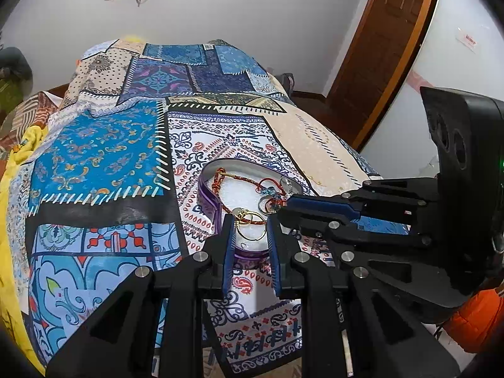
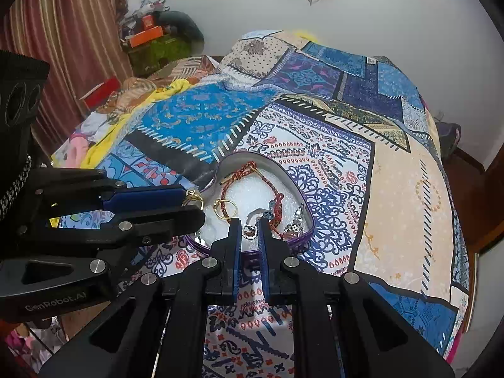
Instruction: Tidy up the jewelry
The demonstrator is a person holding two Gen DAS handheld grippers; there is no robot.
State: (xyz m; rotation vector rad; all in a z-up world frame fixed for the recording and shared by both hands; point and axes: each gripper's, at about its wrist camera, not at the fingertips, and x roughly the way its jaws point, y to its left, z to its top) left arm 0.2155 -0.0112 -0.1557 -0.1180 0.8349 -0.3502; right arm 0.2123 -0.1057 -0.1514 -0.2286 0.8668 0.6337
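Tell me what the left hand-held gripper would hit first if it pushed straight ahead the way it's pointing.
The left hand-held gripper already pinches a gold ring. Straight on, it would probably meet the white padding inside the purple-rimmed box, near the red cord bracelet; depth is hard to judge here.

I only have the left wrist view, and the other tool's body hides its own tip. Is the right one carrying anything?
Observer: Yes. The right fingers are shut on a small silver ring with a dark stone.
Operator: Where is it relative to the box?
Observer: At the near end of the purple heart-shaped box, in front of its white lining.
Operator: And my gold ring, seen from the side?
Observer: The gold ring sits at the very tips of the left fingers, by the box's left rim.
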